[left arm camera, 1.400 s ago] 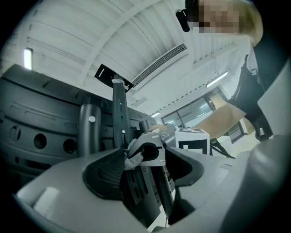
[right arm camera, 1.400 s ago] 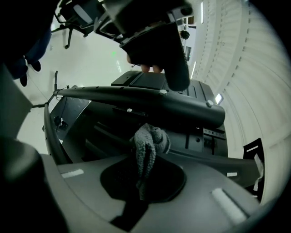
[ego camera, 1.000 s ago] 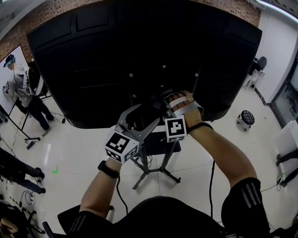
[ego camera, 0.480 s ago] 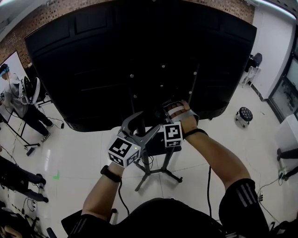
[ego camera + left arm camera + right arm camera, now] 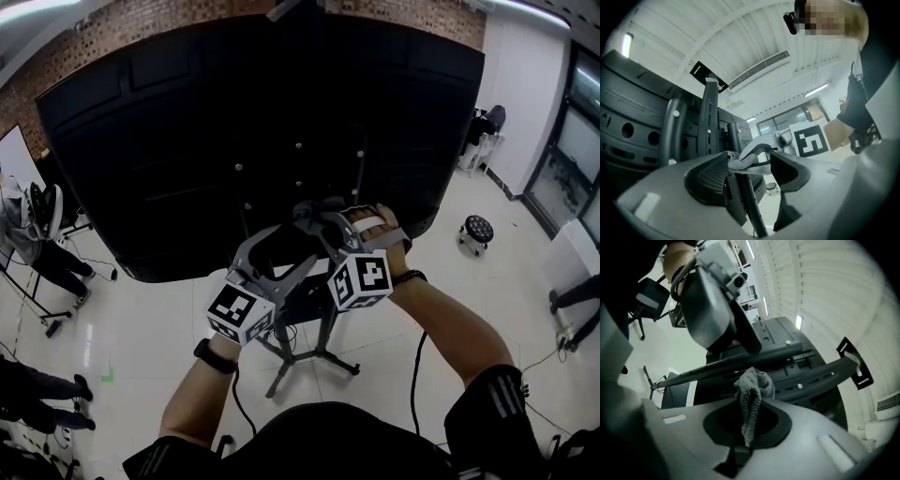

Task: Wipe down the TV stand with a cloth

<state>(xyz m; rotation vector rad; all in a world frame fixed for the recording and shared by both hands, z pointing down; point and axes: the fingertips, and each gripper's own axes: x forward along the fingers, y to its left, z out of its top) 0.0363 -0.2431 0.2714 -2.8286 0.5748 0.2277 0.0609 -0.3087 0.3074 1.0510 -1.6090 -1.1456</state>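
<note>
The fingers (image 5: 774,423) of the right gripper (image 5: 749,427) are pinched shut on a grey cloth (image 5: 752,390), which stands up out of them in a crumpled bunch. Its top sits just below a dark bar of the TV stand (image 5: 740,363); whether it touches cannot be told. The left gripper (image 5: 750,165) has its fingers (image 5: 710,180) apart, with a black pole of the stand showing in the gap between them and nothing clamped. In the left gripper view the cloth and the tip of the right gripper show just past those open fingers, so the two grippers are close together. From the head view both grippers reach forward and up to the stand's column, just under the lower edge of the big black TV (image 5: 234,141), whose back panel fills most of the view. The stand's legs (image 5: 314,352) spread on the white tiled floor (image 5: 141,309) below the grippers. A small round stool (image 5: 479,230) stands well off to the right.
</note>
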